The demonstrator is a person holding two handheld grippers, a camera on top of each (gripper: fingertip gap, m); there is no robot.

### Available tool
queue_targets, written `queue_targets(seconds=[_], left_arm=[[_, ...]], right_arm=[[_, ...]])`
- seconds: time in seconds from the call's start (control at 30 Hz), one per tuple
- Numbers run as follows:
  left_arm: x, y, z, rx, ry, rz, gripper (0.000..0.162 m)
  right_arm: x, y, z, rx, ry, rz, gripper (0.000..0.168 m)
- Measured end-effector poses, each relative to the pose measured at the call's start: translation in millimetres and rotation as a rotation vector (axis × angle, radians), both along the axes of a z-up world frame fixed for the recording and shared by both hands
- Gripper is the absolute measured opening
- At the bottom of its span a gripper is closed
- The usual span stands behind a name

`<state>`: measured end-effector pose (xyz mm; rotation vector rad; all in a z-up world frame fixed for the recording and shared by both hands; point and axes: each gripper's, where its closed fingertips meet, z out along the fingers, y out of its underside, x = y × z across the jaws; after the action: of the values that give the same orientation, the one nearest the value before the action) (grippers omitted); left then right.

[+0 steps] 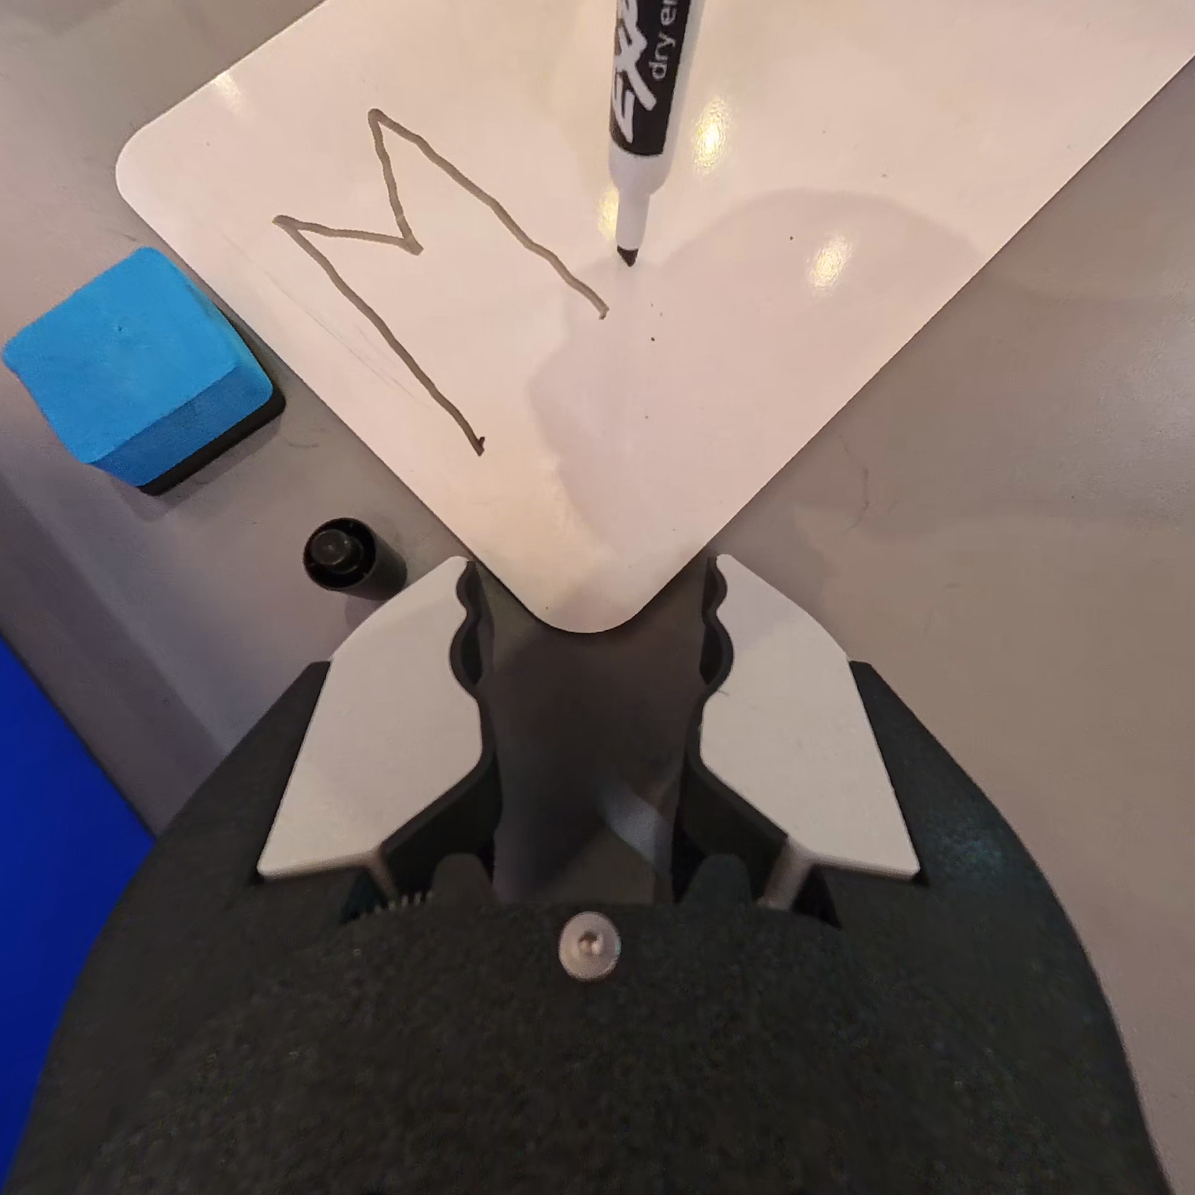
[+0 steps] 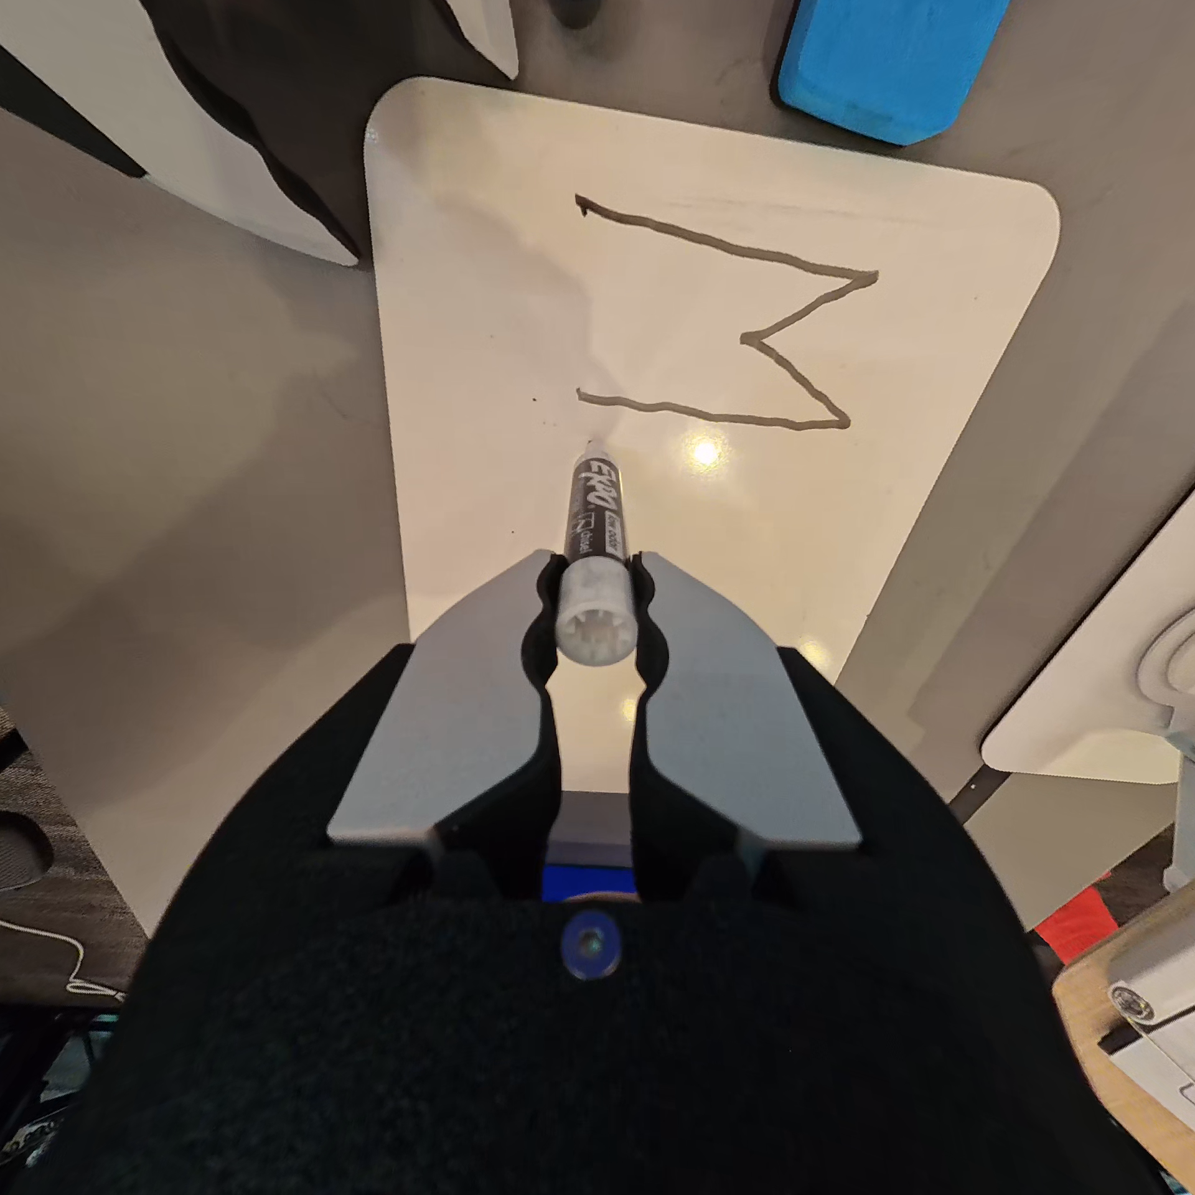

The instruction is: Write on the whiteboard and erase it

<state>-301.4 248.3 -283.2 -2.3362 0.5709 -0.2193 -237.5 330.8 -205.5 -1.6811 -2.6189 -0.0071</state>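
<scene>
Left wrist view: looking steeply down from close above one corner of the whiteboard (image 1: 646, 388) on the bench (image 1: 970, 582). Right wrist view: facing down along the marker (image 2: 595, 517) from the opposite side, equally near. Sharing the board, drawn zigzag line (image 1: 388, 258) and blue eraser (image 1: 136, 368).

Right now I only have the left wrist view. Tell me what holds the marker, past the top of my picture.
Observer: The right gripper holds the marker. Its fingers are shut on the rear end of the barrel, and the capless tip points away from it.
Operator: Report how far the whiteboard runs on that side.
Observer: The whiteboard runs on, unmarked, from the marker's tip back under the right gripper. Its end on that side is hidden beneath the fingers.
</scene>
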Motion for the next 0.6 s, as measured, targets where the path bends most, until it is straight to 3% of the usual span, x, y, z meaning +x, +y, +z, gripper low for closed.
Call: queue_targets(seconds=[0.6], left_arm=[[1.3, -0.4, 0.0, -0.004, 0.002, -0.003, 0.068]], right_arm=[[-19.5, 42.7, -0.3, 0.009, 0.011, -0.034, 0.02]])
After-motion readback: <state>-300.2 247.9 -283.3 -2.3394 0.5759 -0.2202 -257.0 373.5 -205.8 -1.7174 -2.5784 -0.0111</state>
